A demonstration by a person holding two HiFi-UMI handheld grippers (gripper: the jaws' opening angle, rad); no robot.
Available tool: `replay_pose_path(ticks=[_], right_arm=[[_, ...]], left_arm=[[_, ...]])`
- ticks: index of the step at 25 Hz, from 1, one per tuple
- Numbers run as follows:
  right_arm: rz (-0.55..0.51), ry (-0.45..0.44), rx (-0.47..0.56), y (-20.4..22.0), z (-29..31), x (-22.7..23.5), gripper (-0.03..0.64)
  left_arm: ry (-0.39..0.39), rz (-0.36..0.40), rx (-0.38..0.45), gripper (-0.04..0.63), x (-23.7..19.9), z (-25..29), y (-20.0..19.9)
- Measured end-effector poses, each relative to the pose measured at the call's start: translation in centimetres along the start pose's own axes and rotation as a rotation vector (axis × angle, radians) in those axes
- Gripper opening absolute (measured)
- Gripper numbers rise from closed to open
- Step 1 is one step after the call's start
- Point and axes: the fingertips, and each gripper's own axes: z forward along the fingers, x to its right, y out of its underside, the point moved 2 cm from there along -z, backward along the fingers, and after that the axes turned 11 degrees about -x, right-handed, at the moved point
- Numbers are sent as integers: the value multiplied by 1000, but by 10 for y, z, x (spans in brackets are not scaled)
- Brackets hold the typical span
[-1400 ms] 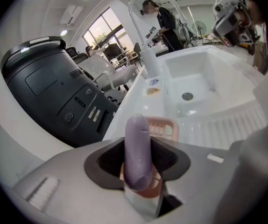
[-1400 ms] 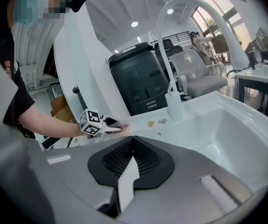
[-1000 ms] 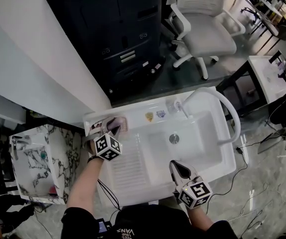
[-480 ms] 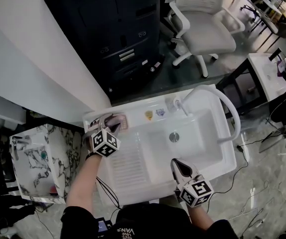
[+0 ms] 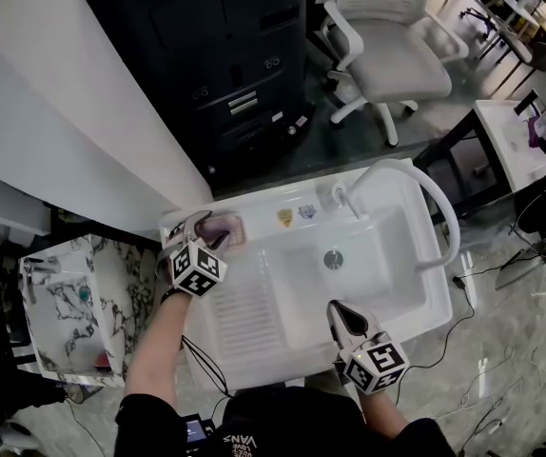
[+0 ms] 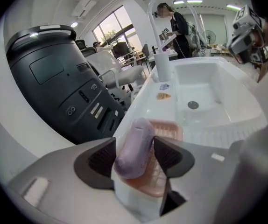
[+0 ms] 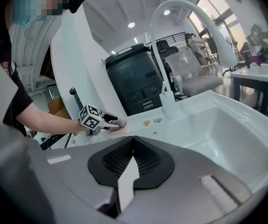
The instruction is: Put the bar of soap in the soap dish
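The jaws of the left gripper (image 6: 135, 146) have just been opening. The bar of soap (image 6: 137, 133) stands on edge, loose between them, in the pink soap dish (image 6: 170, 130) just beneath. The right gripper (image 7: 133, 143) is closed and empty, near the sink (image 7: 227, 125) rim.

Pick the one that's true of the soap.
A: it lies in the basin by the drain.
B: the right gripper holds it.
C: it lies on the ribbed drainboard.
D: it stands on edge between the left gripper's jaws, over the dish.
D: the soap stands on edge between the jaws of the left gripper, which have just been opening, over the pink dish.
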Motion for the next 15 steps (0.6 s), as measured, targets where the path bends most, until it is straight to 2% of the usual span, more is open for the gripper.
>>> replay_pose_path(ticks=[15], right_arm=[[-1,-6,0,0,-2,0,1]], left_arm=[[-29,-6,21,279,-1,-10,-2]])
